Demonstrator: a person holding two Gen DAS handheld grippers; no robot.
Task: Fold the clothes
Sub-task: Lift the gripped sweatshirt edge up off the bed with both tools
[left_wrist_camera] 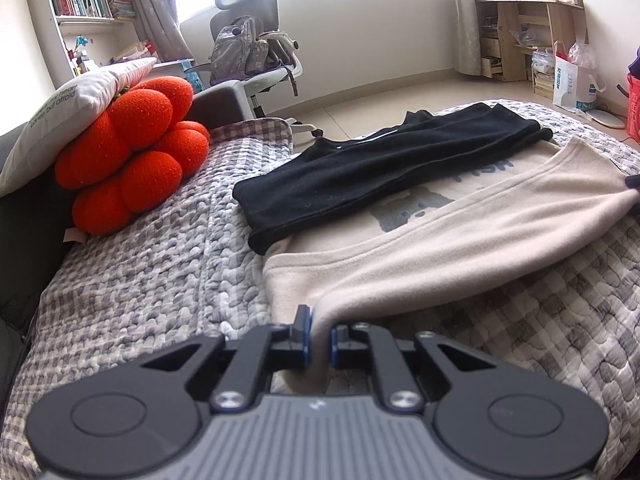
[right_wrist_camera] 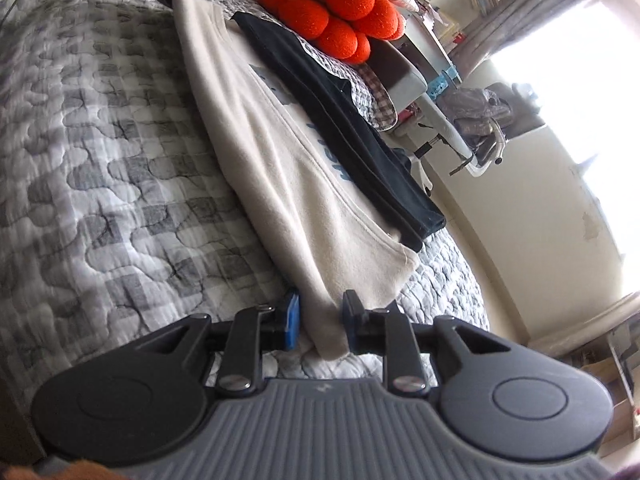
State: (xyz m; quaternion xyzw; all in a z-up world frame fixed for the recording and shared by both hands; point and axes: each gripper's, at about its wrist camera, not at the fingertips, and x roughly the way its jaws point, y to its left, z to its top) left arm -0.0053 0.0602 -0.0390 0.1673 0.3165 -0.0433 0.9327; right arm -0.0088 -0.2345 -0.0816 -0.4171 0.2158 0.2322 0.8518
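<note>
Two garments lie on the quilted bed (left_wrist_camera: 140, 264), with an orange pumpkin cushion (left_wrist_camera: 132, 152) at far left against a white pillow (left_wrist_camera: 76, 100). Next along, a black garment (left_wrist_camera: 380, 164), already folded long and narrow, rests across the far edge of the cream sweatshirt (left_wrist_camera: 460, 236). Left tongs (left_wrist_camera: 318, 344) are pinched nearly shut on a near corner of the cream sweatshirt, lifting it off the quilt so the fabric runs taut toward the right. Right tongs (right_wrist_camera: 320, 322) stand part-open astride the other end of that same folded edge; cloth sits between the fingers, but the left pad (right_wrist_camera: 292, 320) stands clear of it, so no grip there by my reading. Step in hand looks like the lengthwise fold of the sweatshirt, one end pinched, the other loose. Next move likely calls for the right tongs either to close on the hem or back out cleanly, and for the left to lay its corner flat without dragging the black garment.
</note>
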